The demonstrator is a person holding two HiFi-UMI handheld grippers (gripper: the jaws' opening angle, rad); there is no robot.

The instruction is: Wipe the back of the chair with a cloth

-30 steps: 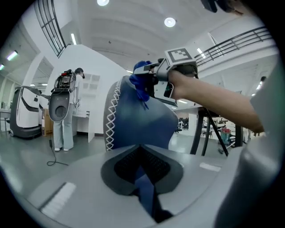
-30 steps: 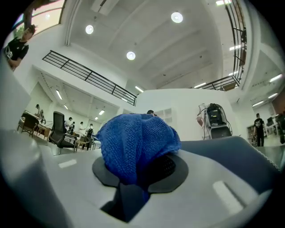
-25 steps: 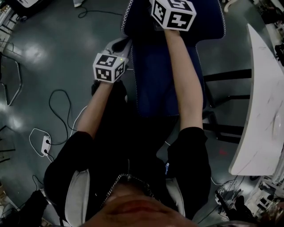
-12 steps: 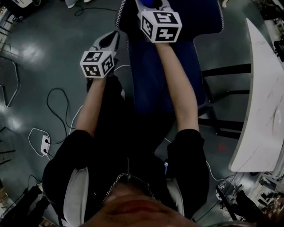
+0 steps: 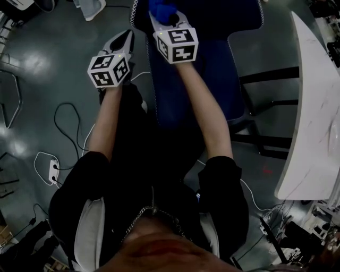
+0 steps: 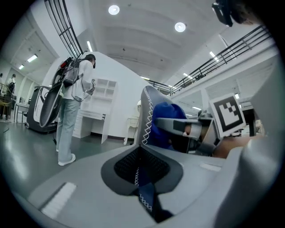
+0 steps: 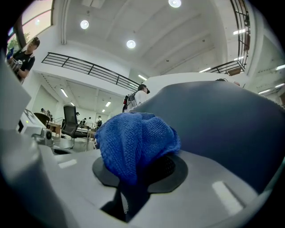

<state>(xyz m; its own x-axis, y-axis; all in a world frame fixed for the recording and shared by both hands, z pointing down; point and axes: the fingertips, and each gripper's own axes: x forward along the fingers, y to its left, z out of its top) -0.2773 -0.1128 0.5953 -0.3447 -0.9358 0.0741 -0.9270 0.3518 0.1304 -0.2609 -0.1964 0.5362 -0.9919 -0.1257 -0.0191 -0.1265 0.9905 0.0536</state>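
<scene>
Over the last second your right claw (image 5: 166, 17) has slid from the middle of the chair back (image 5: 204, 64) toward its left edge, pinching the blue cloth (image 5: 159, 7) at the top of the frame. I'd judge the wipe is under way, with this stroke nearly run out. Your left claw (image 5: 125, 40) is pressed together on that stitched left edge, at upper left, steadying the back. The two claws are now close, so reverse rightward: there's bare fabric that way, and the white worktop (image 5: 313, 117) stands well apart at far right.
</scene>
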